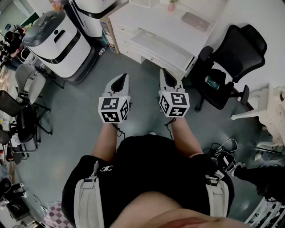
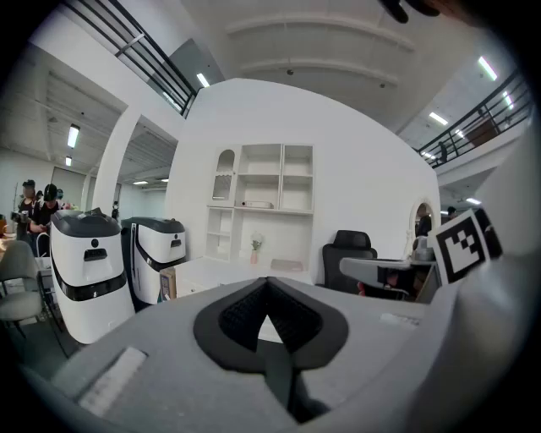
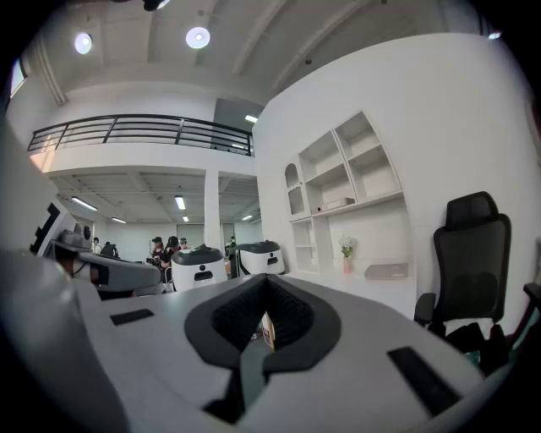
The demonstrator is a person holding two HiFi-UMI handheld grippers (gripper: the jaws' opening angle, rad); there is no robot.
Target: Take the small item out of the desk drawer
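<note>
The white desk (image 1: 147, 22) stands ahead of me at the top of the head view, with its drawer fronts (image 1: 132, 52) facing me. They look closed, and no small item shows. My left gripper (image 1: 120, 80) and right gripper (image 1: 166, 74) hang side by side over the grey floor, short of the desk. Both are shut with nothing between their jaws. In the left gripper view the gripper (image 2: 269, 289) points at the desk (image 2: 211, 272) and the wall shelves behind it. The right gripper (image 3: 265, 286) points at the desk (image 3: 372, 286) too.
A black office chair (image 1: 229, 62) stands right of the desk. Two large white machines (image 1: 58, 42) stand at the left, with several chairs (image 1: 26, 102) beyond them. A pink vase (image 1: 171, 5) and a flat grey item (image 1: 196, 21) lie on the desktop. Cables (image 1: 222, 151) lie at my right.
</note>
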